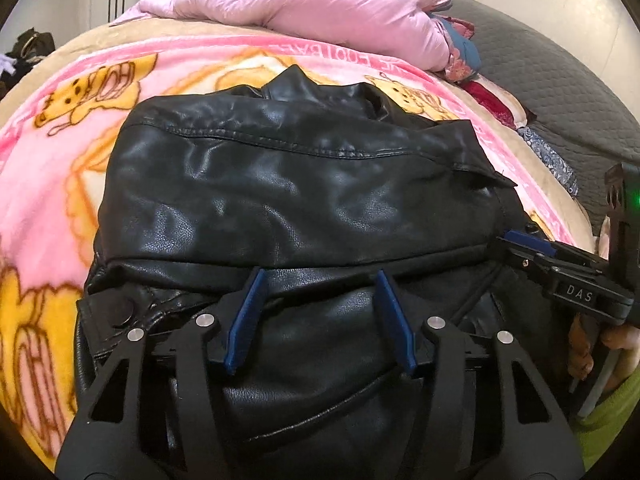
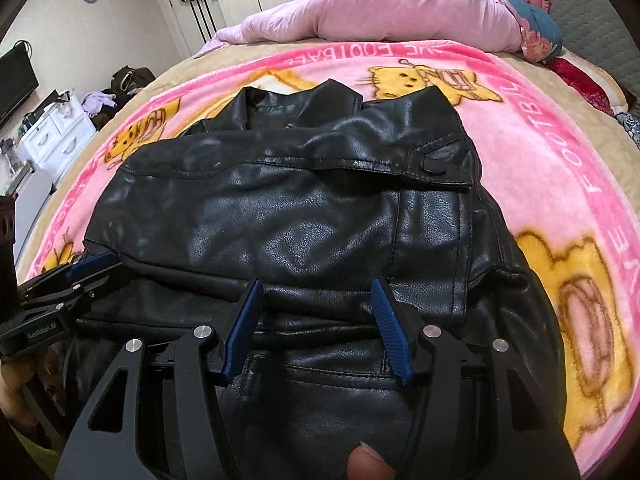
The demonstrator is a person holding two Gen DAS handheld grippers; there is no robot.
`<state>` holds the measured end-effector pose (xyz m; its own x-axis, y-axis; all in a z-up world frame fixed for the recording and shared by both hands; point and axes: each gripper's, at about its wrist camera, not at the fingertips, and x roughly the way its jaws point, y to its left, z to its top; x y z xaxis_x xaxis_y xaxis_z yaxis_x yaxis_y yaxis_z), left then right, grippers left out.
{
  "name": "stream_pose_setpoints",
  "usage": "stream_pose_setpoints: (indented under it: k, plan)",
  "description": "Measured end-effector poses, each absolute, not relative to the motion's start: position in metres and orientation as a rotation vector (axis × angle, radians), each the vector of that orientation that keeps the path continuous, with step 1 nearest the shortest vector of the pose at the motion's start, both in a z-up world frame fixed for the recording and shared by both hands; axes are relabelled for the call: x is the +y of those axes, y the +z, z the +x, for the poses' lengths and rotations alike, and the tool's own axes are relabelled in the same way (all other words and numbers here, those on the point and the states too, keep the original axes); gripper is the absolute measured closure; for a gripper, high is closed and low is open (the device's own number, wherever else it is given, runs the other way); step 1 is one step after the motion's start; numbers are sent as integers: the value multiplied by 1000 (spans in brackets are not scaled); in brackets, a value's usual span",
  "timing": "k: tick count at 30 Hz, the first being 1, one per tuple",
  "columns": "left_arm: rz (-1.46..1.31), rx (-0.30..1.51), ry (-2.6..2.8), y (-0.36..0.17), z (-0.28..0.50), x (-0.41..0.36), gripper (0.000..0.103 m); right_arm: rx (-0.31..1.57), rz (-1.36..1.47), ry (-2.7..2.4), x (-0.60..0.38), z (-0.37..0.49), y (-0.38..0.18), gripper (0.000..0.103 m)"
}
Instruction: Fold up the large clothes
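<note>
A black leather jacket (image 1: 304, 184) lies partly folded on a pink cartoon blanket (image 1: 52, 152), sleeves laid across the body, collar at the far end. It also shows in the right wrist view (image 2: 280, 208). My left gripper (image 1: 320, 280) is open, its blue pads apart just above the jacket's near fold, holding nothing. My right gripper (image 2: 318, 288) is open too, over the same near edge. The right gripper shows at the right in the left wrist view (image 1: 532, 246). The left gripper shows at the left in the right wrist view (image 2: 90, 266).
A crumpled pink quilt (image 1: 320, 12) lies at the far end of the bed, with a grey bedspread (image 1: 560, 80) to the right. White drawers (image 2: 60, 128) and a dark screen (image 2: 16, 84) stand left of the bed.
</note>
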<state>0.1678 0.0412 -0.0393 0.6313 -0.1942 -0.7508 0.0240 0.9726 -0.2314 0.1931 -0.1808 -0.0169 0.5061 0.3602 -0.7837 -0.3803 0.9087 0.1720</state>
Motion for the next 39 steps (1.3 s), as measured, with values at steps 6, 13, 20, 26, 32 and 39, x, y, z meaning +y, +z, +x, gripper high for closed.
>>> stream_pose_setpoints:
  k: [6, 13, 20, 26, 32, 39]
  plan:
    - [-178, 881, -120, -36, 162, 37, 51, 915, 46, 470, -192, 185, -13, 44]
    - [-160, 878, -128, -29, 152, 30, 38, 899, 94, 469, -202, 173, -10, 33]
    - [-164, 852, -127, -18, 141, 30, 24, 831, 130, 483, -211, 159, 2, 15]
    - [-173, 826, -131, -7, 129, 32, 10, 767, 130, 494, -213, 146, 13, 10]
    - [-160, 812, -132, 0, 114, 30, 10, 725, 135, 529, -214, 131, 22, 8]
    - [-147, 783, -127, 12, 98, 32, 10, 715, 127, 569, -215, 108, 29, 8]
